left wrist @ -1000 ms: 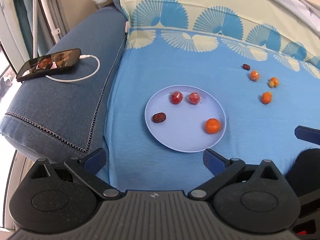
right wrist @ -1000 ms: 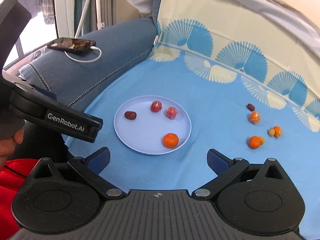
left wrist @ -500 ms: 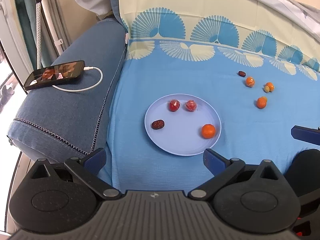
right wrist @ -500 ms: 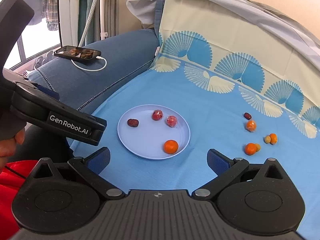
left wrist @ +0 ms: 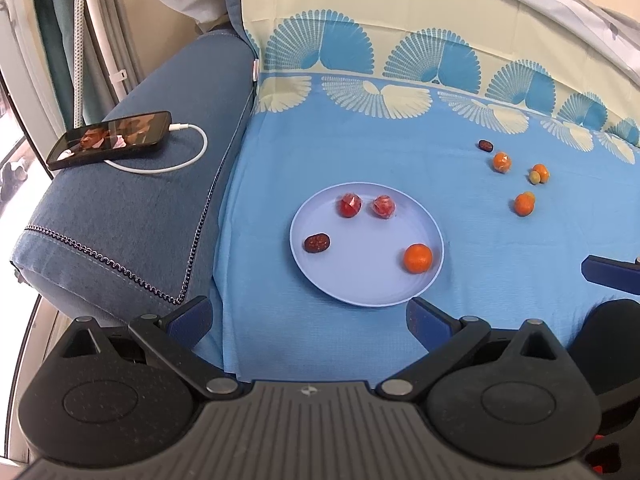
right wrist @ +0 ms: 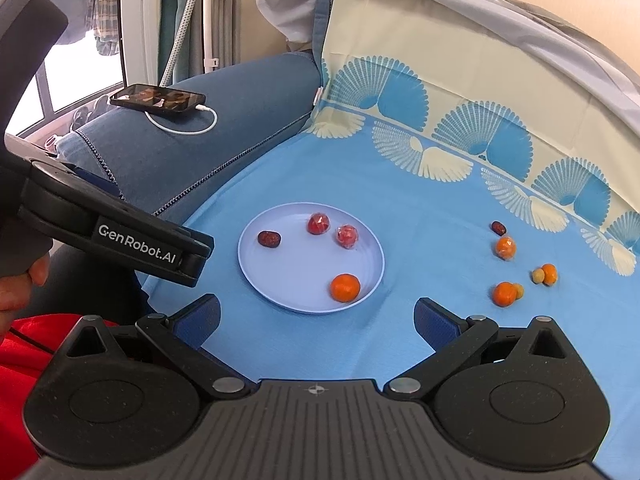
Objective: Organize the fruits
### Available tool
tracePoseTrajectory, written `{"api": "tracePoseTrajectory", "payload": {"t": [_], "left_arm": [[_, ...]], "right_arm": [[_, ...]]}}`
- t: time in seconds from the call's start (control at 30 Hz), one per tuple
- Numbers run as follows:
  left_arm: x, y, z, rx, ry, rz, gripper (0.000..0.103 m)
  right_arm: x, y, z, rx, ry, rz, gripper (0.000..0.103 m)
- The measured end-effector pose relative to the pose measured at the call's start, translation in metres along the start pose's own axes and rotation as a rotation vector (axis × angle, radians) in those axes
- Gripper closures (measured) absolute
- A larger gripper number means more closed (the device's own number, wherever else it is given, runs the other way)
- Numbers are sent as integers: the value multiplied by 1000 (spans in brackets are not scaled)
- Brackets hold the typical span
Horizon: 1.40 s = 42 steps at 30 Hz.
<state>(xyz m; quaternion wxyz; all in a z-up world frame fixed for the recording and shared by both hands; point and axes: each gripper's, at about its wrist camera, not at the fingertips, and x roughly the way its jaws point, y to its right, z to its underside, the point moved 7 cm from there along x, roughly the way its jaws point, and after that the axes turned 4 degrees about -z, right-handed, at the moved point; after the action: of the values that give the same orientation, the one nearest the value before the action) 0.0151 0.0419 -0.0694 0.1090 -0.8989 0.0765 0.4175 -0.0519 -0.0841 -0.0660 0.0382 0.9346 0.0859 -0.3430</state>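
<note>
A pale blue plate point(left wrist: 360, 284) point(right wrist: 288, 280) lies on the blue cloth. It holds an orange point(left wrist: 417, 258) point(right wrist: 345, 287), two red wrapped fruits point(left wrist: 350, 205) point(left wrist: 384, 206) and a dark date point(left wrist: 316, 243). Loose on the cloth to the right lie small oranges point(left wrist: 524, 204) point(left wrist: 501, 162) point(right wrist: 504, 294), a green-and-orange pair point(left wrist: 538, 174) and a date point(left wrist: 485, 145). My left gripper point(left wrist: 310, 320) is open and empty, just short of the plate. My right gripper point(right wrist: 318, 320) is open and empty, back from the plate.
A phone point(left wrist: 108, 140) on a white charging cable lies on the blue sofa arm point(left wrist: 132, 216) at the left. The cloth-covered backrest point(left wrist: 400, 20) rises behind. The left gripper's body point(right wrist: 116, 236) shows at the left of the right wrist view.
Both grippers have pulled back and up from the plate, so the plate and fruit look smaller and farther. Nothing was picked up or moved.
</note>
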Motion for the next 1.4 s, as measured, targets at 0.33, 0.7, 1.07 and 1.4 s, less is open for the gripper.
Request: {"api": "tracePoseTrajectory", "payload": {"t": [0.33, 0.7, 1.07, 1.4], "left_arm": [[6, 0, 1, 1, -20, 5, 0], [15, 2, 2, 20, -40, -3, 0], [35, 16, -3, 90, -79, -27, 0], [70, 64, -51, 102, -124, 21, 0]], "right_arm": [[5, 0, 2, 7, -14, -8, 1], [12, 4, 6, 27, -32, -23, 1], [31, 21, 13, 109, -63, -29, 1], [52, 117, 32, 360, -27, 159, 1]]}}
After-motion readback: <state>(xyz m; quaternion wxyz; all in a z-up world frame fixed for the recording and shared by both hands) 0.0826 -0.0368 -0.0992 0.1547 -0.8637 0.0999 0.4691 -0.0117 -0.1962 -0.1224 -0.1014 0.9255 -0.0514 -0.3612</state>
